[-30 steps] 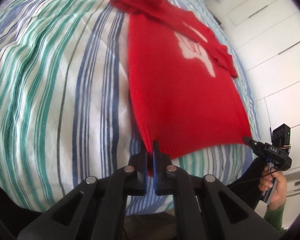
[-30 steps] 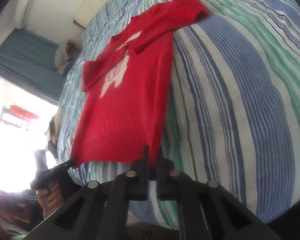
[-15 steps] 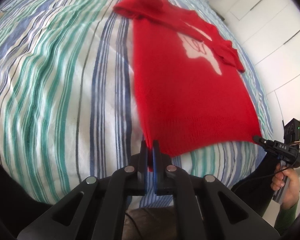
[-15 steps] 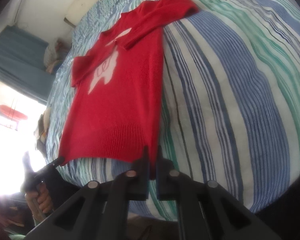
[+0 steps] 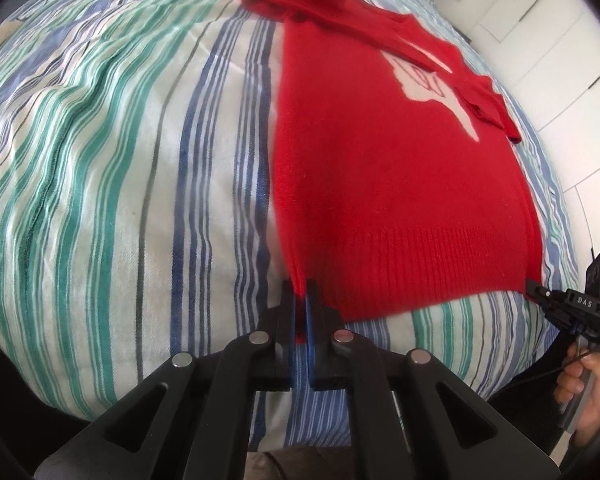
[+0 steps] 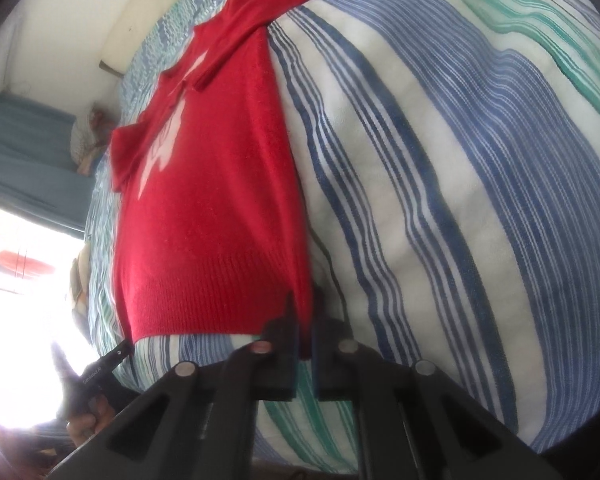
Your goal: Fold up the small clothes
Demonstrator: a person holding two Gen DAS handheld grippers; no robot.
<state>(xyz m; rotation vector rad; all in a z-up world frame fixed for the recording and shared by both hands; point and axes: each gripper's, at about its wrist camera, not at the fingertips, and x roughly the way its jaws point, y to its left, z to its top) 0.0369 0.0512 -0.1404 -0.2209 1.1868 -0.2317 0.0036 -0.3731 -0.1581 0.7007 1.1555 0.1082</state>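
A red sweater is seen spread flat on a bed covered in a blue, green and white striped sheet, its ribbed hem nearest the cameras and its long axis running straight away from both claws toward the collar at the far end. One sleeve is laid across the chest, partly over a white motif; the other is bunched at the opposite side. The left claw is pressed together on the left hem corner, red knit pinched between its jaws. The right claw is likewise clamped on the right hem corner, and is also caught at the edge of the left view, gripped by a hand. Neither claw is the nearer: the hem is stretched between them, with the whole garment lying ahead, so a fold of the hem up toward the collar appears to be the likely next move. The collar end is foreshortened and its edge cannot be made out; the motif's design is unreadable. A window at the left of the right view is blown out, and the white cupboards beyond the bed are cut off.
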